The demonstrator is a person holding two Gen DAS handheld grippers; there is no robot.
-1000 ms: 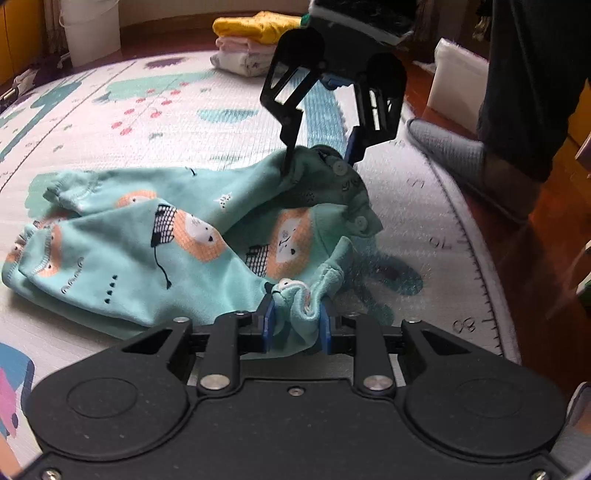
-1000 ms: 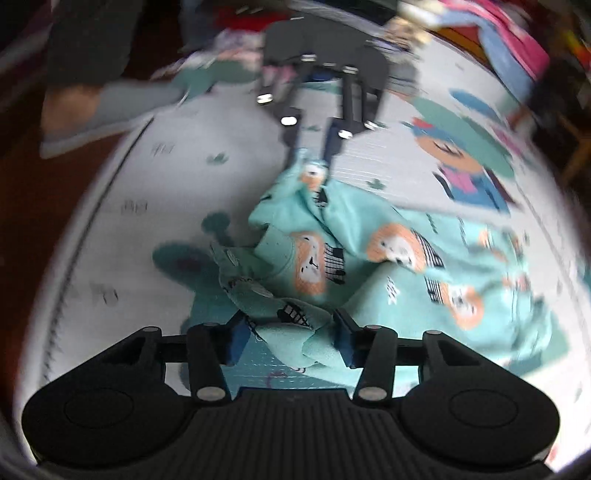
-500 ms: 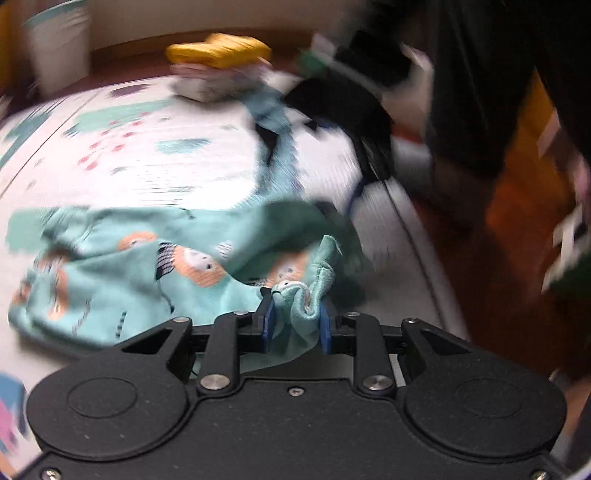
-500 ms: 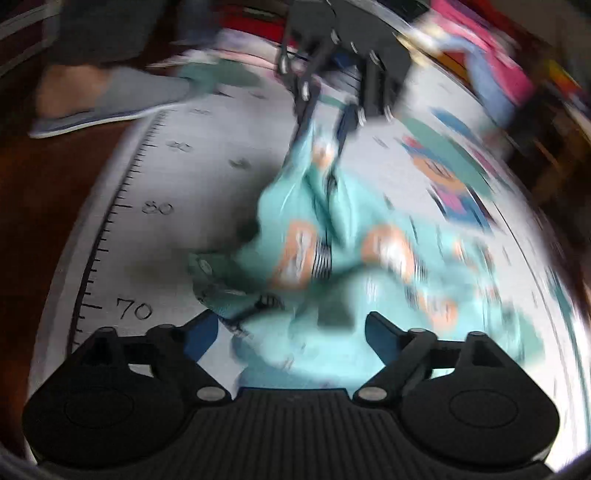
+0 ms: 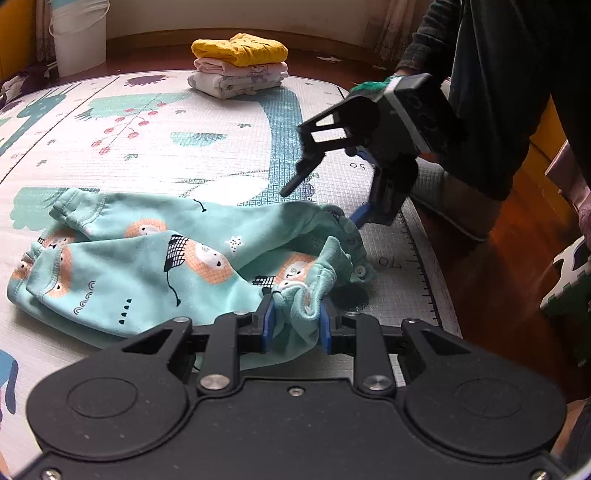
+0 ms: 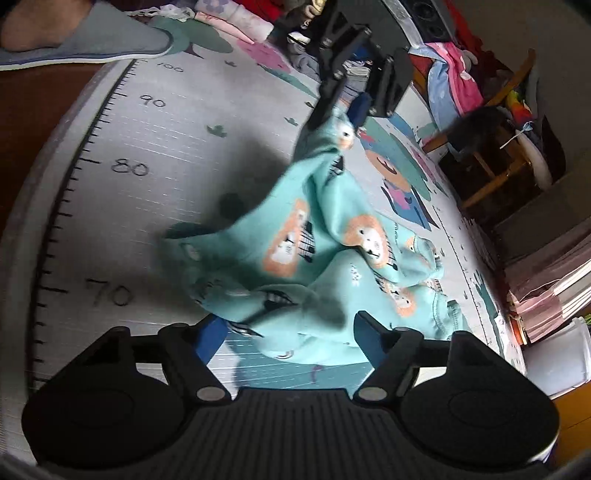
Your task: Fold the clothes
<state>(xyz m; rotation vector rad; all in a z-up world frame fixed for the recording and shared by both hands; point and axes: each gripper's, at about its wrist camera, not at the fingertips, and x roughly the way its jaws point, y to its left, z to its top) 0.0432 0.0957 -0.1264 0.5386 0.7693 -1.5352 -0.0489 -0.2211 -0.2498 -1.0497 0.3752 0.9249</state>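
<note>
A teal baby garment [image 5: 147, 251] printed with lions lies crumpled on the play mat [image 5: 184, 147]. My left gripper [image 5: 295, 317] is shut on a bunched edge of it, near the mat's right side. That gripper also shows at the top of the right wrist view [image 6: 338, 114], lifting a peak of the cloth [image 6: 332, 236]. My right gripper [image 5: 325, 203] hovers just above the garment's snap-button end, tilted down. Its jaws are closing. In its own view [image 6: 291, 332] folds of cloth lie between the wide-apart fingers, and the pads do not press on them.
A stack of folded clothes [image 5: 238, 64] with a yellow piece on top sits at the mat's far side, beside a white bucket [image 5: 77, 33]. A person's leg [image 5: 498, 92] and slippered foot [image 6: 81, 40] stand on the wooden floor [image 5: 498, 277]. Loose clothes [image 6: 450, 66] and a wooden chair [image 6: 495, 158] lie beyond.
My right gripper let go of the garment's end, opened wide and swung off to the right. The freed end dropped onto the mat. The left gripper kept its hold.
</note>
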